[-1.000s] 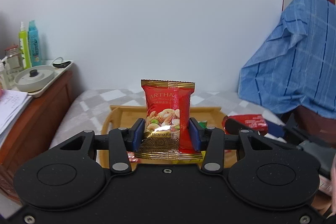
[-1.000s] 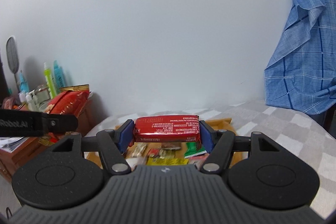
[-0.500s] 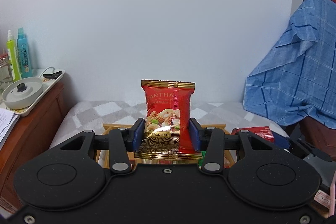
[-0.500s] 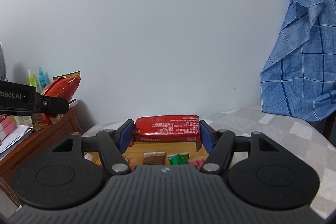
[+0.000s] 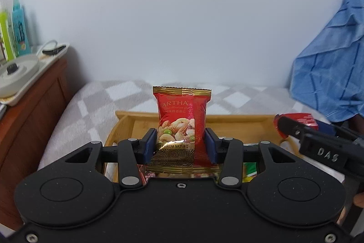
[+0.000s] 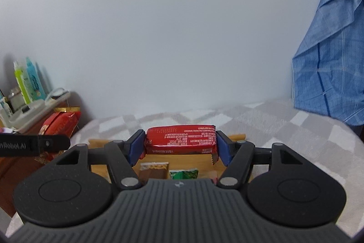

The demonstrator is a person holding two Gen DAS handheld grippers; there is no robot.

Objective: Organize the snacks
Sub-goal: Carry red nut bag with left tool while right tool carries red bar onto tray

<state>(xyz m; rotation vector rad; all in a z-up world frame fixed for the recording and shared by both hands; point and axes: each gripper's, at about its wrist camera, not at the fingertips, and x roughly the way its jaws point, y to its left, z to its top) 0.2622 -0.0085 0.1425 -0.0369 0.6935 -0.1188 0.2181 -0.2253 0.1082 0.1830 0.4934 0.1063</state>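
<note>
My left gripper (image 5: 181, 147) is shut on a red and gold nut packet (image 5: 182, 120), held upright above the near part of a wooden tray (image 5: 227, 120). My right gripper (image 6: 179, 147) is shut on a red snack bar (image 6: 180, 139), held crosswise over the same wooden tray (image 6: 204, 161). Below it lie a brown packet (image 6: 152, 171) and a green packet (image 6: 183, 173) in the tray. The right gripper with its red bar (image 5: 295, 120) shows at the right of the left wrist view. The nut packet (image 6: 60, 124) shows at the left of the right wrist view.
The tray sits on a grey and white checked blanket (image 6: 284, 129). A wooden cabinet (image 5: 29, 111) at the left carries a white tray with a lidded pot (image 5: 16, 70) and bottles (image 5: 18, 29). A blue checked cloth (image 6: 334, 60) hangs at the right.
Both grippers have moved forward and a little down toward the tray, each keeping its packet. The cabinet and the blue cloth have slid outward in both views.
</note>
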